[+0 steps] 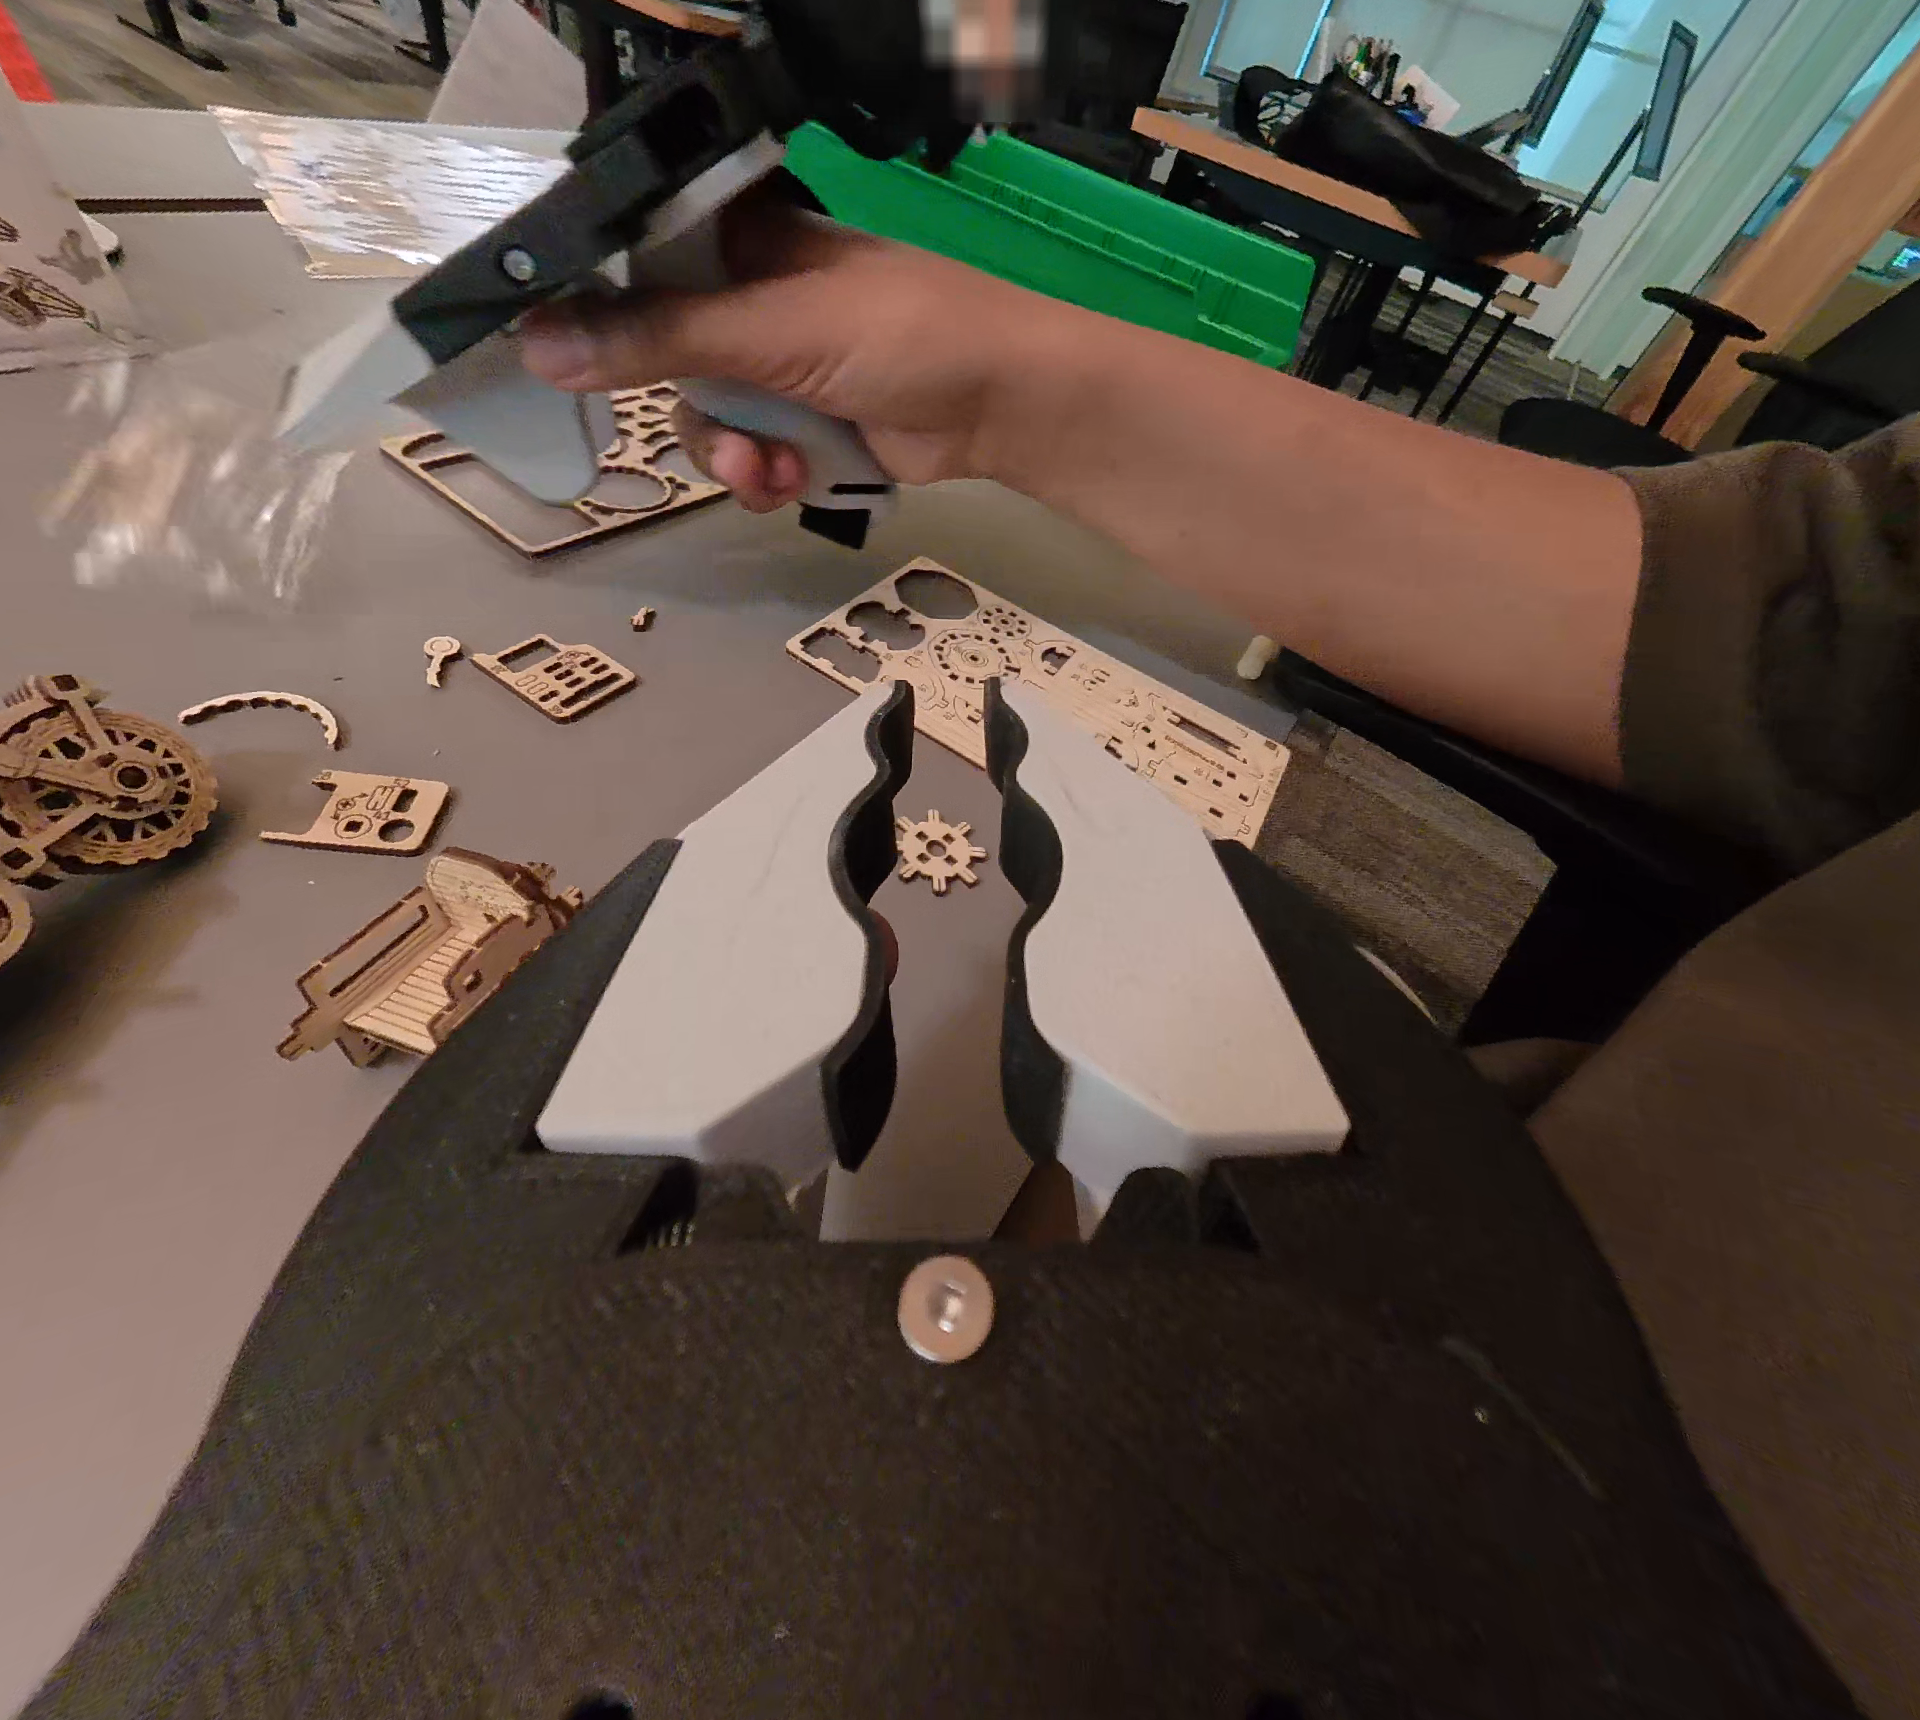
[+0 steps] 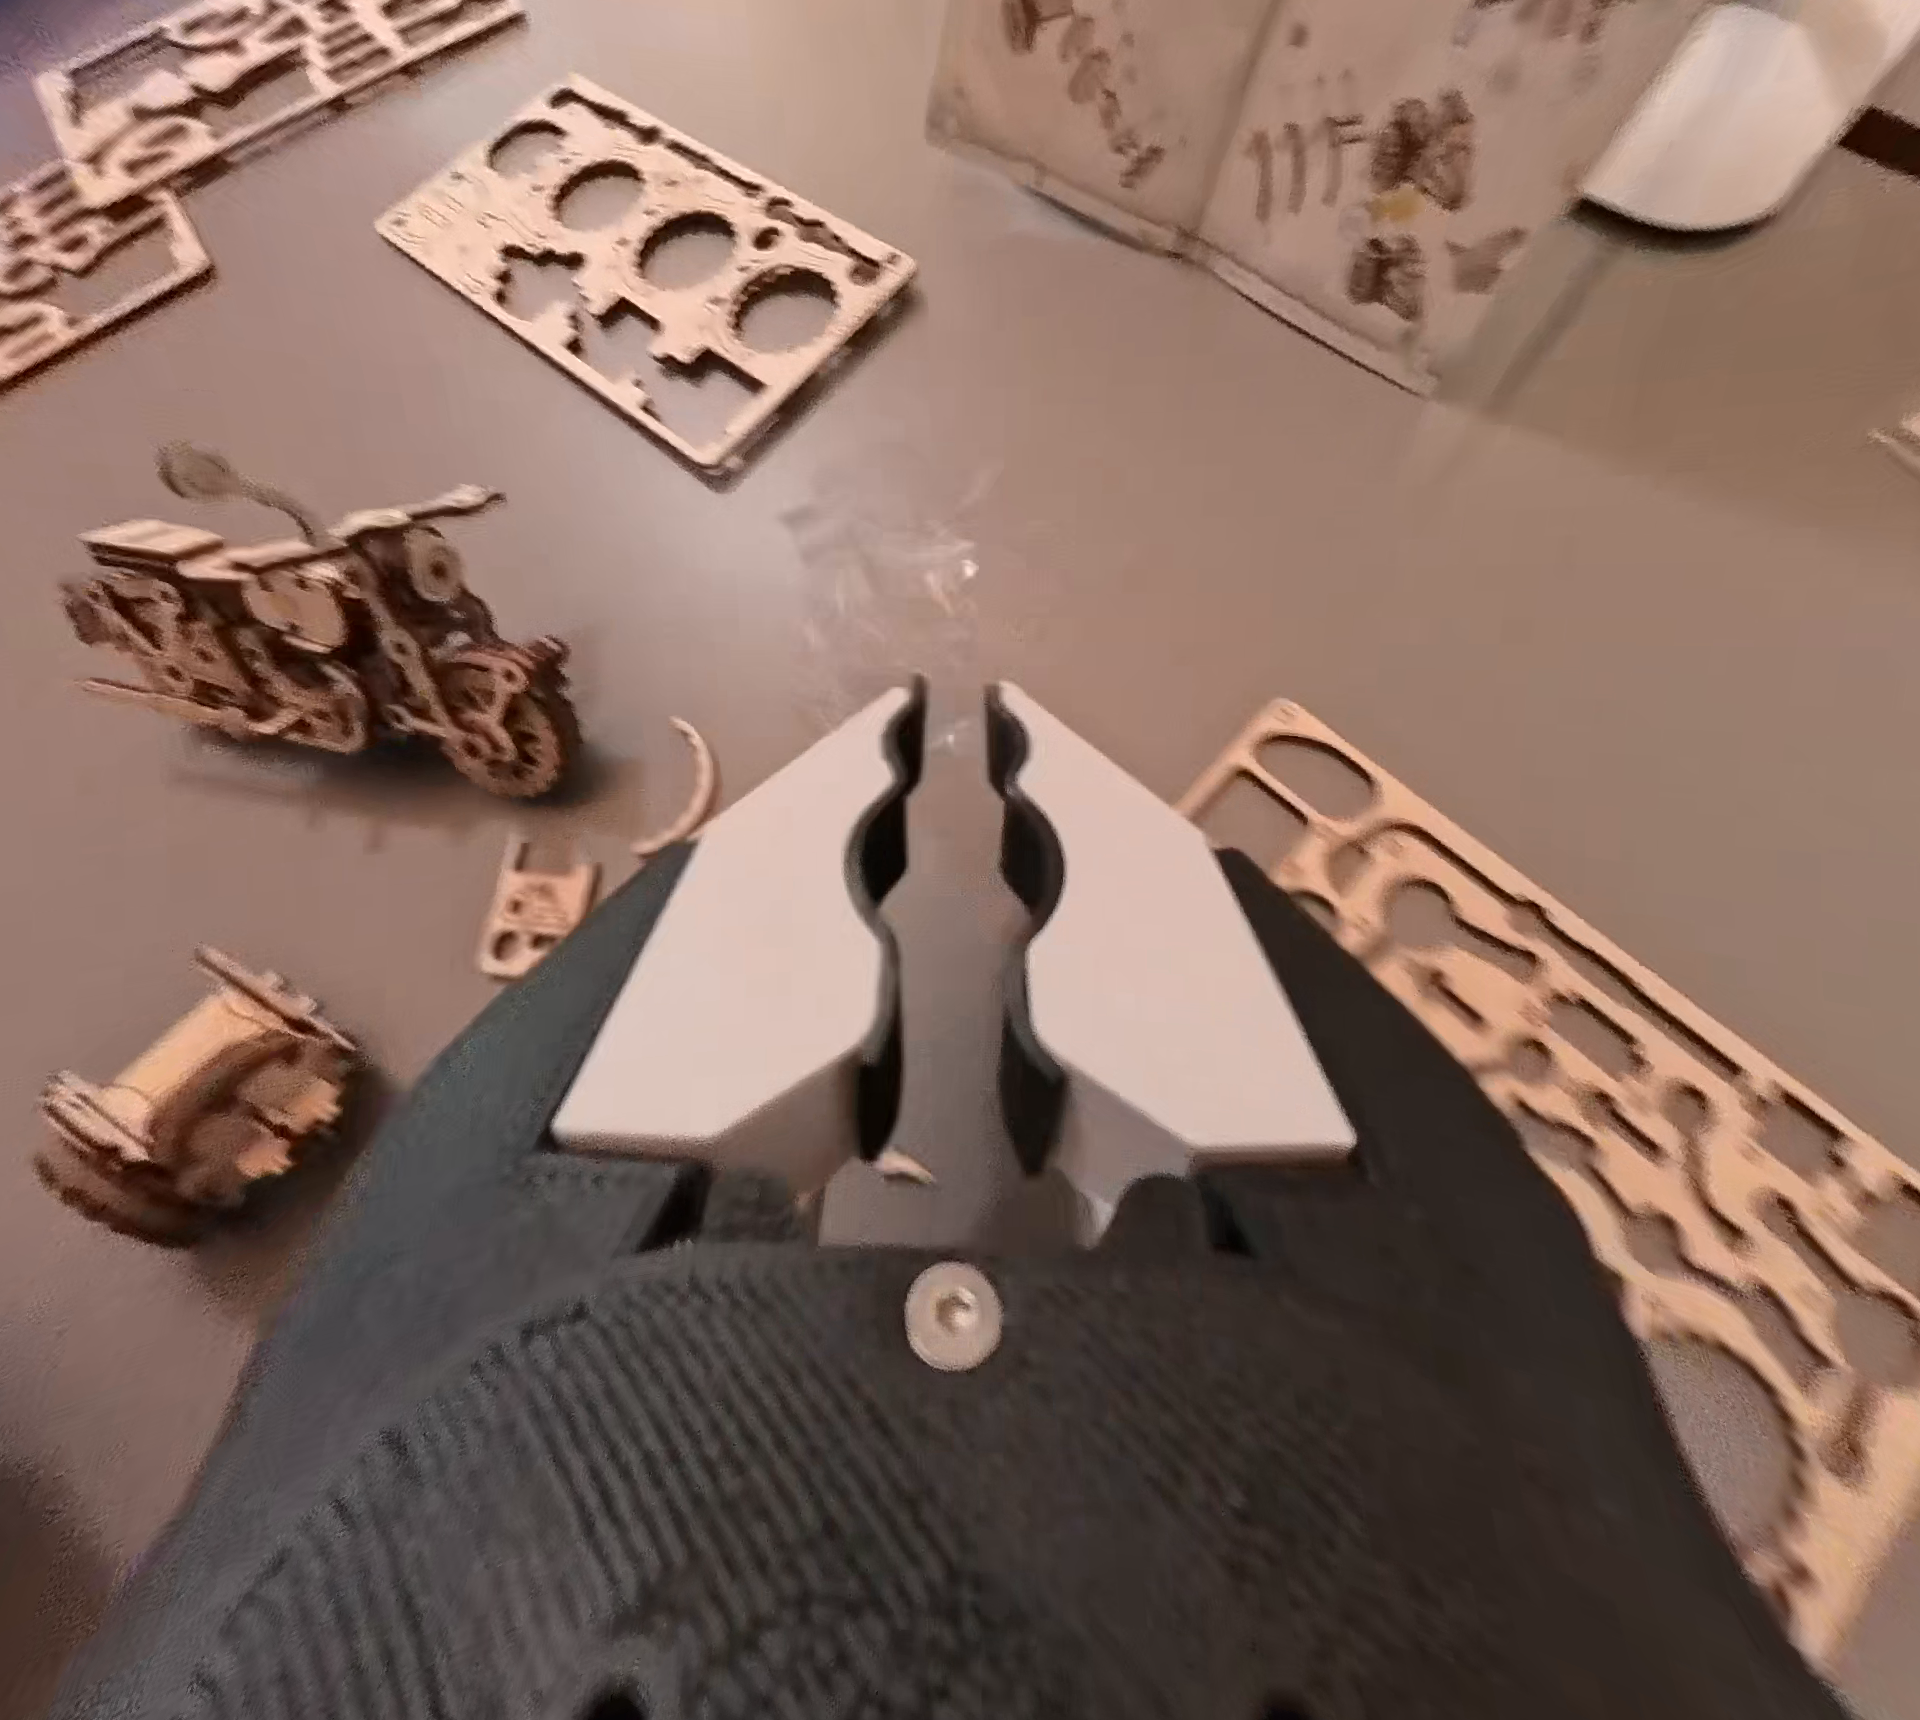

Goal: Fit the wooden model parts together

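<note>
A part-built wooden motorcycle [image 2: 322, 631] stands on the grey table; its wheel shows at the left of the left wrist view [image 1: 94, 787]. A wooden sidecar-like piece [image 1: 436, 964] lies near it and also shows in the right wrist view [image 2: 197, 1109]. My left gripper [image 1: 948, 704] is open and empty, low over a small wooden gear [image 1: 938, 849] that lies between its fingers. My right gripper [image 2: 956, 714] is slightly open and empty, above bare table. In the left wrist view it [image 1: 561, 486] hovers over a punched sheet [image 1: 582, 475].
Loose parts lie about: a curved strip [image 1: 265, 709], flat panels [image 1: 364, 813] [image 1: 556, 673], a small key-shaped piece [image 1: 442, 654]. Part sheets [image 1: 1049, 704] [image 2: 655, 268] [image 2: 1558, 1099], an instruction booklet [image 2: 1299, 60] and clear plastic wrap [image 2: 904, 569] are on the table. A green bin [image 1: 1039, 226] stands behind. Across from one pair of fingers to the other is roughly 20 centimetres. The wooden sidecar-like piece [image 1: 436, 964] lies some 10 centimetres from my left tips, 15 centimetres from my right tips. The part-built wooden motorcycle [image 2: 322, 631] lies around 12 centimetres away from my right fingertips.
</note>
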The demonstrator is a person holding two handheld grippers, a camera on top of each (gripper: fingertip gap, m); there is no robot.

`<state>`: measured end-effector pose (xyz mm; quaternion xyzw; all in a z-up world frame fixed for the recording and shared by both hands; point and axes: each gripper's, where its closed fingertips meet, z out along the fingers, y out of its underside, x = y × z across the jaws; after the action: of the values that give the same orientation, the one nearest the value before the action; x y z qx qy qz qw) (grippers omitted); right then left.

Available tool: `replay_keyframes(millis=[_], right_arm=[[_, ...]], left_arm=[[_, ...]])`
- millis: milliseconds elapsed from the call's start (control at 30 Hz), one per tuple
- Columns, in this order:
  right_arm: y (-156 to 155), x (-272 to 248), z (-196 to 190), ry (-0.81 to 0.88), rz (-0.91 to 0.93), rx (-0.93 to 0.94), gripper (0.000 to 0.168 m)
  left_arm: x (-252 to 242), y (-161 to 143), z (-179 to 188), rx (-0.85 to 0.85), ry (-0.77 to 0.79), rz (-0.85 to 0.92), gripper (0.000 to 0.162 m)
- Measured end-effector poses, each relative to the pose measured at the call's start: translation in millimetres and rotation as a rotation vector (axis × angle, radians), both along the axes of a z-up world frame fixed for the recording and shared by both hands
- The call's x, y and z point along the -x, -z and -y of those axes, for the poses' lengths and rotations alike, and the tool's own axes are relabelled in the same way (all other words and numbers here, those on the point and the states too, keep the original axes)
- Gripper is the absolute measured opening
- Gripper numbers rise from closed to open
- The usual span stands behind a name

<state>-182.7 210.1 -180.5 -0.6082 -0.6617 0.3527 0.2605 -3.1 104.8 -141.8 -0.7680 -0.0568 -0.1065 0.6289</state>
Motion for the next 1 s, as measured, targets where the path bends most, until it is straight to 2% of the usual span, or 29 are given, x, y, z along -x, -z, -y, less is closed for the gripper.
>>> replay_keyframes(millis=[67, 100, 200, 300, 400, 433, 500, 600, 733, 800, 900, 1000], right_arm=[[1, 5, 10, -0.043, 0.025, 0.013, 0.036], [-1, 5, 7, -0.038, 0.02, -0.002, 0.04], [-16, -8, -24, -0.004, -0.04, -0.054, 0.032], [-18, -38, -76, 0.046, -0.047, -0.128, 0.031], [10, -80, -127, 0.132, 0.137, -0.156, 0.04], [21, -93, -135, 0.159, 0.218, -0.131, 0.047], [35, -110, -148, 0.21, 0.315, -0.127, 0.049], [43, -126, -142, 0.198, 0.424, -0.098, 0.049], [39, -134, -109, 0.067, 0.469, -0.007, 0.048], [35, -129, -107, 0.042, 0.432, -0.029, 0.046], [24, -113, -119, 0.021, 0.305, -0.201, 0.043], [19, -98, -102, -0.102, 0.174, -0.279, 0.044]], left_arm=[[1, 0, 0, 0.0, -0.004, 0.0, 0.01], [2, 0, 0, -0.001, -0.006, 0.001, 0.01], [5, -1, 2, -0.004, -0.012, 0.005, 0.01], [5, -1, 3, -0.006, -0.007, 0.014, 0.01], [5, -3, 3, -0.015, -0.008, 0.023, 0.01], [5, -4, 3, -0.02, -0.01, 0.024, 0.009], [5, -4, 2, -0.018, -0.009, 0.022, 0.009], [4, -3, 1, -0.013, -0.01, 0.014, 0.009], [4, -2, 2, -0.011, -0.009, 0.01, 0.009], [4, -2, 2, -0.01, -0.005, 0.015, 0.009], [3, -3, 3, -0.013, -0.002, 0.009, 0.009], [2, -3, 3, -0.012, 0.0, 0.009, 0.009]])
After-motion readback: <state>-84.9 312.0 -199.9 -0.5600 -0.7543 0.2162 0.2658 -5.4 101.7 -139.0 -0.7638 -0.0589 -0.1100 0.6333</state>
